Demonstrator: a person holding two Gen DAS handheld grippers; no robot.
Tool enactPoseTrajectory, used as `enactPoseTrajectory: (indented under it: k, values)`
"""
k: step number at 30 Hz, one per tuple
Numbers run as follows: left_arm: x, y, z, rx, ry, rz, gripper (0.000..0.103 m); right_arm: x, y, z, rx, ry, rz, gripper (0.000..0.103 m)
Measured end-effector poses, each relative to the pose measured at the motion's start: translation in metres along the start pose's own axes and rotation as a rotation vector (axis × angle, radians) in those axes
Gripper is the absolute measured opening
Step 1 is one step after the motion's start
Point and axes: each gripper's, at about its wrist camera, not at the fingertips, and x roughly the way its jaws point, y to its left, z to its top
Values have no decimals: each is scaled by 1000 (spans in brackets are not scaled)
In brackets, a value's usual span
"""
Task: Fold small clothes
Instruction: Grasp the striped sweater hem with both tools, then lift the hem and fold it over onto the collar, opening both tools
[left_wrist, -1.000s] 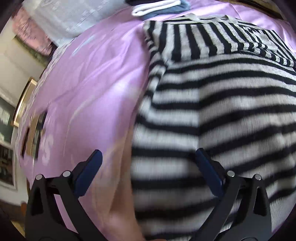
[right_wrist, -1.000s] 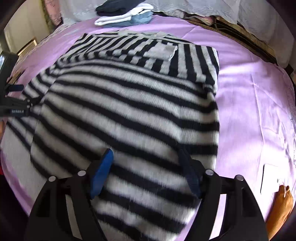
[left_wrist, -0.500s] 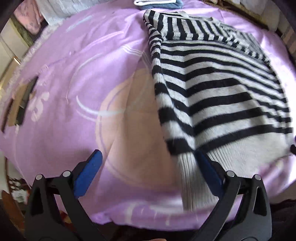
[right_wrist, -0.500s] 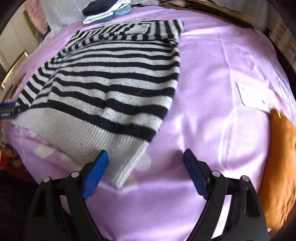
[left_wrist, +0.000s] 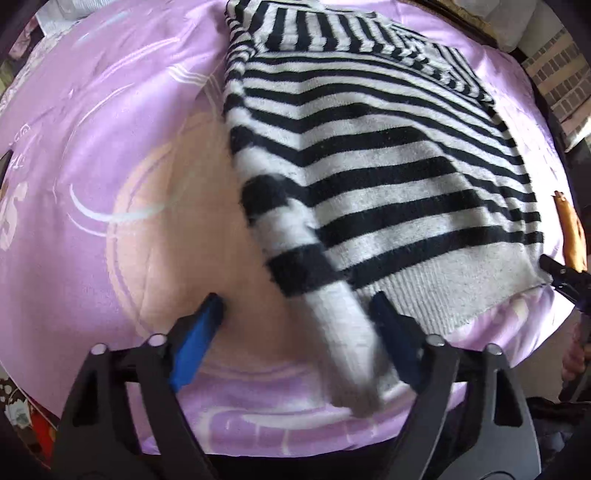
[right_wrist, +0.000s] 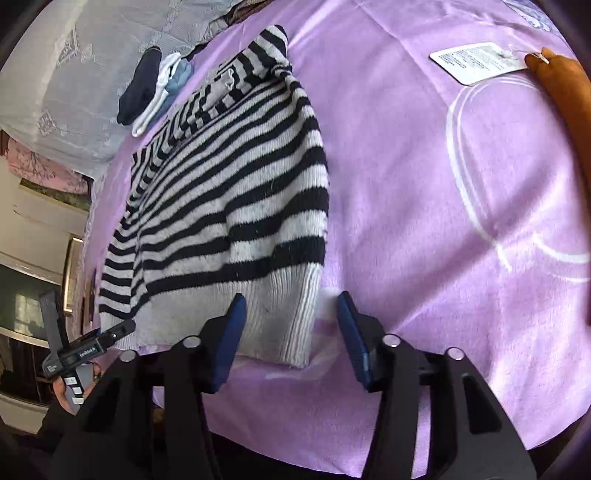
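Observation:
A black-and-grey striped sweater (left_wrist: 369, 155) lies flat on the purple blanket (left_wrist: 110, 129). My left gripper (left_wrist: 299, 325) hovers at its near left corner. A striped sleeve with a grey cuff (left_wrist: 343, 350) sits between the closing jaws, close to the right pad and clear of the left one. My right gripper (right_wrist: 291, 325) straddles the sweater's (right_wrist: 229, 192) ribbed grey hem corner (right_wrist: 288, 325). Its jaws are closing too, and a gap still shows beside the right pad. Each gripper shows at the edge of the other view: the left gripper's body (right_wrist: 85, 347) and the right gripper's tip (left_wrist: 565, 277).
A small stack of folded clothes (right_wrist: 151, 92), navy, white and blue, lies beyond the sweater's collar. A white printed card (right_wrist: 476, 61) and an orange-brown soft thing (right_wrist: 565, 99) lie right of the sweater. White lace fabric (right_wrist: 74, 74) is at the back. The blanket's near edge drops off just below the grippers.
Both grippers have drawn back from over the sweater to its near hem. The right view has rolled. Both pairs of jaws stand narrower than half a second ago.

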Motion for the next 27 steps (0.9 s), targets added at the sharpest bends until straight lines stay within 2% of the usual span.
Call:
enactPoseTrajectory:
  k: [1,2,3,4,5,6,8,12,15,19,23,27]
  values:
    - [-1,-1,-1,6,0,-9,69,1,1,-2,-2,13,7,36]
    - [-2,-1,-1,11,0,-17,63,3,4,-5,-8,27,8,26]
    - [-2,-2,-1,16,2,-36,59,6,8,-8,-20,33,-1,20]
    - [-2,-2,0,19,4,-49,48,6,8,-9,-25,32,-3,16]
    - [-2,-3,2,22,4,-59,38,6,8,-8,-24,30,-3,8]
    - [-4,-3,5,24,-1,-64,34,2,7,-5,-10,21,10,7]
    - [-9,1,10,12,-9,-74,14,-6,8,-1,13,0,47,7]
    - [-26,20,30,-110,-21,-169,9,-33,20,34,39,-55,183,7]
    - [-48,23,65,-146,-98,-189,8,-48,37,73,40,-103,283,7]
    - [-71,26,122,-187,-197,-207,8,-46,53,130,47,-115,360,7]
    - [-68,28,187,-221,-239,-203,8,-34,61,188,48,-127,370,7]
    - [-53,28,244,-222,-257,-149,8,-12,69,247,29,-139,356,6]
